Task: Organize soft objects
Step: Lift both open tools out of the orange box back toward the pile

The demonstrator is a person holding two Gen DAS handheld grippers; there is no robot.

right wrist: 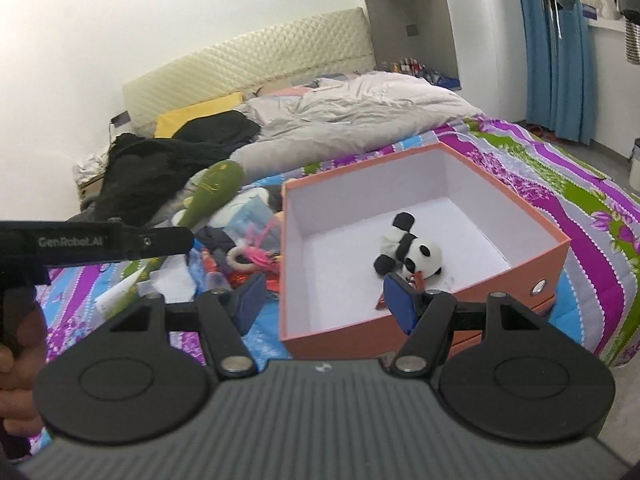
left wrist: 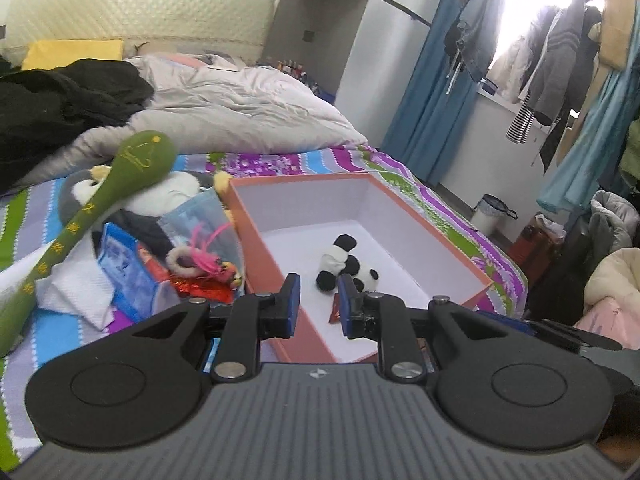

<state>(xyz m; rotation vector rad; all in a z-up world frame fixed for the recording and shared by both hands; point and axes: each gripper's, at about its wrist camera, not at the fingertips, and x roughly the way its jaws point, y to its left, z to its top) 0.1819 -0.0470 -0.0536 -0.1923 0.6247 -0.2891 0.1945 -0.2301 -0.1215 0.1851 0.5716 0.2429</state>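
Observation:
An orange box [left wrist: 272,280] [right wrist: 360,334] with a white inside sits open on the striped bedspread. A small panda plush [left wrist: 344,266] [right wrist: 412,252] lies in it beside a red tag. Left of the box is a heap: a long green plush [left wrist: 132,172] [right wrist: 216,188], a penguin plush [left wrist: 172,192], a blue face mask [left wrist: 204,216], a pink feathered toy [left wrist: 200,258] [right wrist: 256,256] and a white cloth [left wrist: 76,292]. My left gripper [left wrist: 320,302] hovers over the box's near corner, its jaws a narrow gap apart and empty. My right gripper [right wrist: 325,302] stands wide open and empty before the box's near wall.
A grey duvet [left wrist: 240,108] and black clothes [left wrist: 60,100] cover the far part of the bed. A white bin [left wrist: 490,216] stands on the floor to the right, below hanging clothes [left wrist: 552,60]. In the right wrist view a hand [right wrist: 16,360] holds the left gripper's body [right wrist: 100,242].

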